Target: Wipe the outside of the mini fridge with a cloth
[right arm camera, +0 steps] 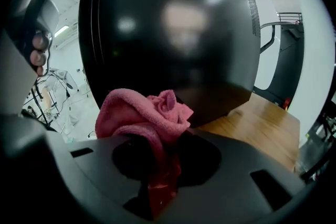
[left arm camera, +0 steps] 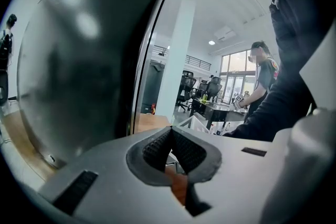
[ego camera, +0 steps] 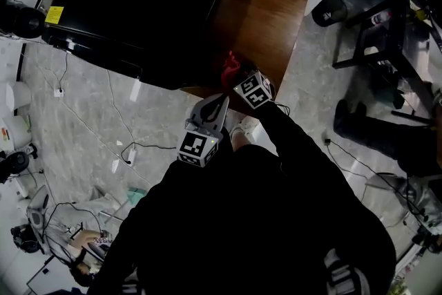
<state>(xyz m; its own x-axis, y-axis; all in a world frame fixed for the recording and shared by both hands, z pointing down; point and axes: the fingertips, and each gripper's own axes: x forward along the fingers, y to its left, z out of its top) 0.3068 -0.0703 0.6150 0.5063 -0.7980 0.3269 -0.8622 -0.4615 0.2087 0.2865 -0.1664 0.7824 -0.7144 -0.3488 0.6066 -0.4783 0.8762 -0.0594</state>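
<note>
The black mini fridge [ego camera: 138, 3] stands on a wooden table [ego camera: 266, 31]; its glossy side fills the right gripper view [right arm camera: 173, 29] and its door the left gripper view [left arm camera: 79, 60]. My right gripper [ego camera: 238, 76] is shut on a pink cloth [right arm camera: 144, 115], which shows as a red bunch [ego camera: 230, 65] right at the fridge's near side wall. My left gripper [ego camera: 213, 110] hangs just off the table's near edge, its jaws shut with nothing between them [left arm camera: 169, 150].
Cables [ego camera: 124, 141] and a power strip lie on the grey tiled floor at left. A black desk frame [ego camera: 387, 38] and a person's legs [ego camera: 387, 141] are at right. Another person [left arm camera: 262, 86] stands by office desks in the background.
</note>
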